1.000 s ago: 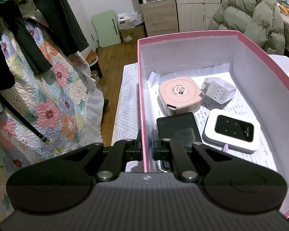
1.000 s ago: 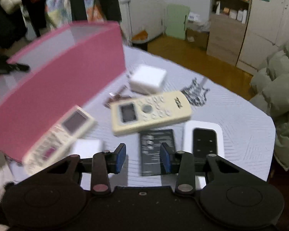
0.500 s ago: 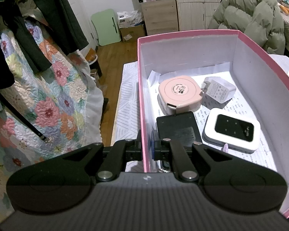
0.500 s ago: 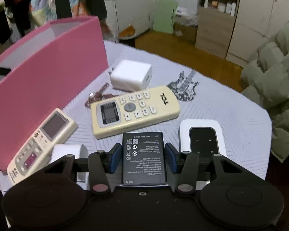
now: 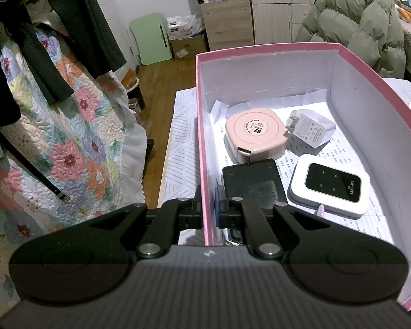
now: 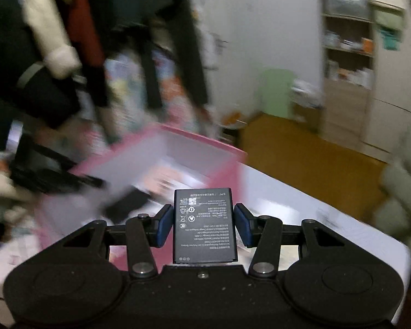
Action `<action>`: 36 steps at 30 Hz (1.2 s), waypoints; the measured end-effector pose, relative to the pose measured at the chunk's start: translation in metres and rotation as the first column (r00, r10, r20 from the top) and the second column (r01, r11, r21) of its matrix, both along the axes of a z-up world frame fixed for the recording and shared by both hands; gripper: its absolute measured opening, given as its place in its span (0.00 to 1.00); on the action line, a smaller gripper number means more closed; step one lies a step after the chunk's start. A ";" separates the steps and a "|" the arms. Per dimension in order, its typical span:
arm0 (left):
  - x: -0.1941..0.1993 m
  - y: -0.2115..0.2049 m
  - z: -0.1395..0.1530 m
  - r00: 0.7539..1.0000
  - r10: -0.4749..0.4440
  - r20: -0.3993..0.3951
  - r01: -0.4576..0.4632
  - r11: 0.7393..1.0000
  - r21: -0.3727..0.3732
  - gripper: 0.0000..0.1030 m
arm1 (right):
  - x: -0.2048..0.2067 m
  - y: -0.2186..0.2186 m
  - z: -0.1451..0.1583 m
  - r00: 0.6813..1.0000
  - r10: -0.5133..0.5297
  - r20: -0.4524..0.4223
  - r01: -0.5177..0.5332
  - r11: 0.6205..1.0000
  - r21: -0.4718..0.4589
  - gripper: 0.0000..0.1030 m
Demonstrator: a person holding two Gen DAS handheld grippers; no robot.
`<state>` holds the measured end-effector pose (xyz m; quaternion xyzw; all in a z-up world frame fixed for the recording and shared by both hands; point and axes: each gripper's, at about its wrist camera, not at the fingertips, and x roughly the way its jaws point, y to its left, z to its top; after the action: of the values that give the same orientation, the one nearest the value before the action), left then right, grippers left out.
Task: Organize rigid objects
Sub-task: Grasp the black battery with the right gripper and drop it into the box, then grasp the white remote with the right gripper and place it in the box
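Pink box (image 5: 202,137), wall pinched by the left tongs (image 5: 208,213), already holds four items; right tongs (image 6: 204,226) grip a battery (image 6: 204,224), seemingly boxward.

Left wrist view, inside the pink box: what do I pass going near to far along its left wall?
Left tongs clamped on the box wall → black flat device → pink round-topped case → box's far wall.

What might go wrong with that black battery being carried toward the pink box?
The battery is pinched only by its narrow edges in the right gripper, so it might slip. The pink box already holds a pink case, charger and router; dropping it could knock them.
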<state>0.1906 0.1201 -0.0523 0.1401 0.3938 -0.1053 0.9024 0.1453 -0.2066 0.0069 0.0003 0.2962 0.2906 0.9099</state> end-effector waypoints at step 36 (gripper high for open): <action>0.004 0.005 0.005 1.000 -0.007 0.002 0.007 1.000 -0.014 0.07 | -0.074 0.058 -0.117 0.981 -0.051 -0.185 -0.002 0.961 -0.278 0.78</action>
<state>0.1948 0.1254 -0.0475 0.1352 0.3915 -0.1111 0.9034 0.0714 -0.1487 -0.1101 -0.0955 0.4193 0.2337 0.8720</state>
